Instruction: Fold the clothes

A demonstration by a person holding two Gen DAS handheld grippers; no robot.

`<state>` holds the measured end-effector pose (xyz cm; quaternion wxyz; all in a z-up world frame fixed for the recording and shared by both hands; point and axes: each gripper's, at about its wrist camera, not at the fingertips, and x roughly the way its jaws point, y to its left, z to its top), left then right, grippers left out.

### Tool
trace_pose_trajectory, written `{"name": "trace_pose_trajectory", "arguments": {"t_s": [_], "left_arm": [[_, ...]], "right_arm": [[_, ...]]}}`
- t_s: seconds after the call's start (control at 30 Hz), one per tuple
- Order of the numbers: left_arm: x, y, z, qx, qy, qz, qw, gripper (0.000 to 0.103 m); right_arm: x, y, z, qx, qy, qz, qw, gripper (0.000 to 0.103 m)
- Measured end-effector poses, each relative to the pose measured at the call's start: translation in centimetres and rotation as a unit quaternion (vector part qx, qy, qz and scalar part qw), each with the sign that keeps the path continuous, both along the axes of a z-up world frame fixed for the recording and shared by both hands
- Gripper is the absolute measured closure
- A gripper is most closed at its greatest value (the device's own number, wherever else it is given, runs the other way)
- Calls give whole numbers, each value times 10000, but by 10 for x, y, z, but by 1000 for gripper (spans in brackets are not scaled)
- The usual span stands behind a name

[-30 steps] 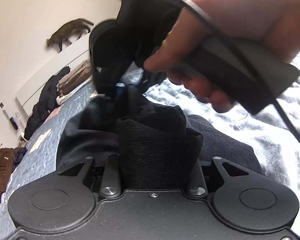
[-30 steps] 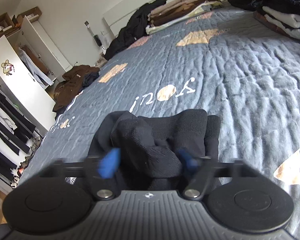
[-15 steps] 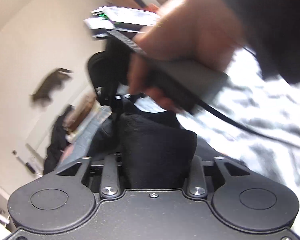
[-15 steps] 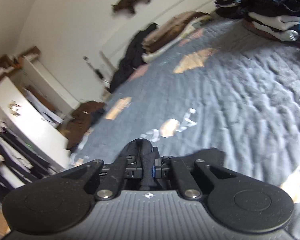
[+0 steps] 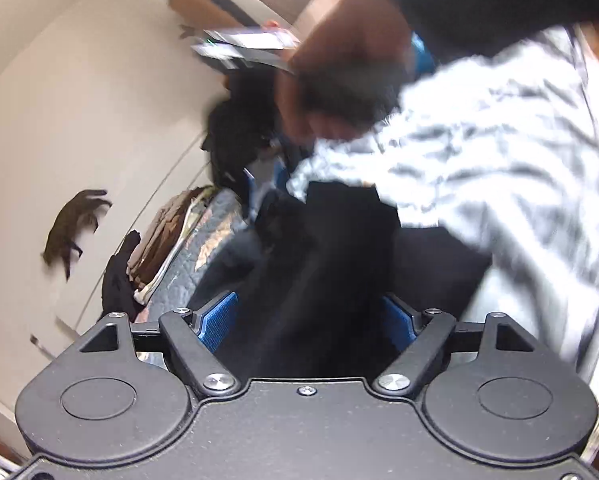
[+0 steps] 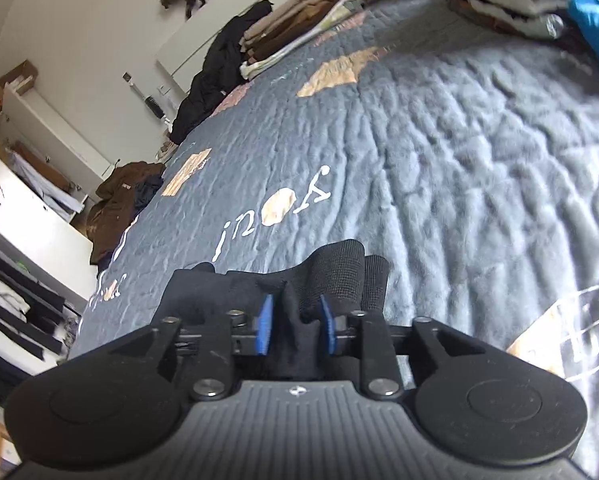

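Left wrist view, heavily motion-blurred: left gripper (image 5: pixel 307 320) is seen with jaws spread wide, having just been opening; black knit garment (image 5: pixel 319 264) lies between the blue pads (image 5: pixel 218 320) but a gap shows on the left side, so no clamp is read. Only here are the person's hand (image 5: pixel 339 80) on the other gripper's handle and the grey-and-white blanket (image 5: pixel 499 168) visible.

Right wrist view, sharp: right gripper (image 6: pixel 295 322) jaws are partly apart, having just been opening, with a fold of the same black garment (image 6: pixel 299 292) between the pads; whether the pads press on it cannot be told. Only here is it shown that the garment rests on the grey quilt (image 6: pixel 439 152) near its printed lettering. Stacks of folded clothes (image 6: pixel 299 24) are seen at the far edge.
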<state>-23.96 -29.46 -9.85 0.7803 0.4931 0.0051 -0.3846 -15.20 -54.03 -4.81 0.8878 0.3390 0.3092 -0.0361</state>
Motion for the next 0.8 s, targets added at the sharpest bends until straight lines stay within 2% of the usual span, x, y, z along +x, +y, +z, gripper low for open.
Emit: {"name": "trace_pose_trajectory", "arguments": {"t_s": [0.03,0.1,0.2,0.3,0.4,0.5,0.57,0.6,0.67,0.8], "left_arm": [[1,0,-7,91,-129,-7,9999,26],[0,3,-9,49,-396,51,9992,26],[5,1,-10,118,-555,139,9983,26],[10,-1,-14,198,-750,108,9969,26],[10,-3,-16,239,-869,80,9959,26],[8,-2,-19,285,-936,78,9952,26],[8,-1,-22,330,-989,78,9945,26],[10,0,-24,352,-1016,80,9942,26],[11,1,-31,407,-1027,91,9938,26],[8,17,-29,492,-1113,76,9925,26]], "right_arm": [[-3,3,7,-86,7,37,10000,60],[-14,14,21,-128,-140,136,9997,54],[-28,35,41,-172,-374,348,9985,44],[-40,67,46,-36,-574,671,9961,41],[-50,93,52,-218,-627,789,9947,41],[-64,105,70,-831,-773,717,9909,41],[-76,99,84,-1299,-930,438,9862,40],[-80,93,87,-1211,-995,394,9869,39],[-82,86,87,-741,-1032,740,9891,38],[-71,114,54,-583,-553,1322,9880,38]]}}
